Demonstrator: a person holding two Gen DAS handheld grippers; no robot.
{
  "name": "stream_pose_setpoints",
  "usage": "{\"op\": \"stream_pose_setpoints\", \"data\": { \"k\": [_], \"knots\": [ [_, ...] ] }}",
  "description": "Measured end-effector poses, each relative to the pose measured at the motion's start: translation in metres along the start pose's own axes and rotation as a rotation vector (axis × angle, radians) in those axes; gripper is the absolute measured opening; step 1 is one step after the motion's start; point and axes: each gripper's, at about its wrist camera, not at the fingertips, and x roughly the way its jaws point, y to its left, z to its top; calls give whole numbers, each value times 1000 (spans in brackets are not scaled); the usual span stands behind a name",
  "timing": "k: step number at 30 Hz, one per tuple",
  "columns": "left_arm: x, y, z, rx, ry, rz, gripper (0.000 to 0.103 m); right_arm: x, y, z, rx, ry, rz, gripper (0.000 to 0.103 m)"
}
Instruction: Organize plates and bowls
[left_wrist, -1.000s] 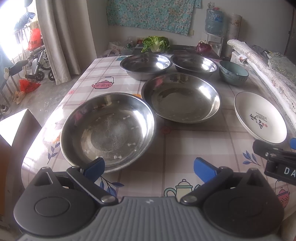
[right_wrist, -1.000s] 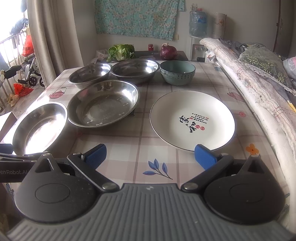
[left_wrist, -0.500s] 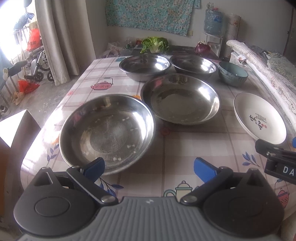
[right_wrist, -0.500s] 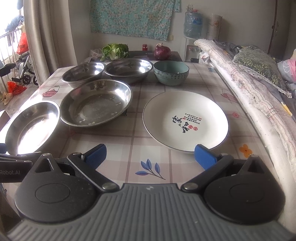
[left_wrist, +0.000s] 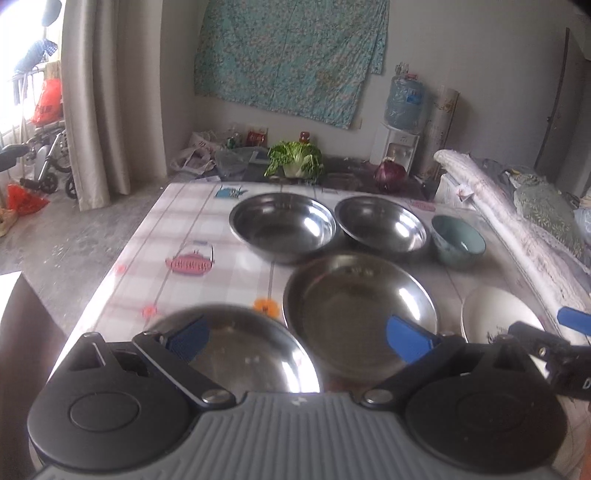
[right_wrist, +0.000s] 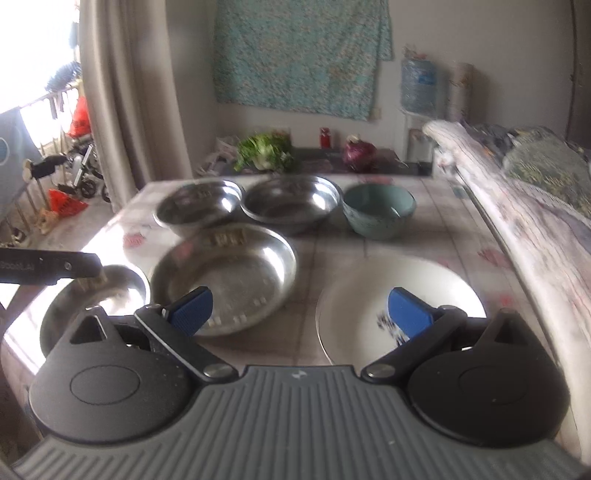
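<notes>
Steel dishes fill the left wrist view: a wide shallow steel pan (left_wrist: 236, 354) at the table's near left edge lies under the left gripper (left_wrist: 299, 336), whose blue-padded jaws stand wide apart and empty. A second shallow steel pan (left_wrist: 360, 314) sits just beyond to the right, two deeper steel bowls (left_wrist: 282, 225) (left_wrist: 382, 225) and a teal ceramic bowl (left_wrist: 458, 240) line the far edge.

From the right wrist view, blurred, the right gripper (right_wrist: 301, 314) hovers with jaws spread and empty, one pad over a white printed plate (right_wrist: 402, 291) near the table's right edge, the other over the second pan.

Nothing appears stacked yet; the step looks like the approach. The next move likely calls for lowering one pad over a rim and closing.
</notes>
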Motion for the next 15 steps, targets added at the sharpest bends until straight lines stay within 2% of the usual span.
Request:
{"op": "stream_pose_setpoints", "data": {
  "k": [4,8,9,11,14,15],
  "knots": [
    [31,12,25,38,-8,7,103,27,5,31,67,-30,108,102],
    [76,29,54,23,-19,105,98,77,17,58,124,-4,197,101],
    [88,34,62,13,-15,126,97,90,22,63,130,4,210,99],
    [114,43,76,8,3,155,87,118,29,74,140,24,231,93],
    [157,50,93,30,62,176,77,157,38,86,157,65,252,77],
    [171,51,97,40,96,177,70,169,40,89,164,79,258,72]
  ]
}}
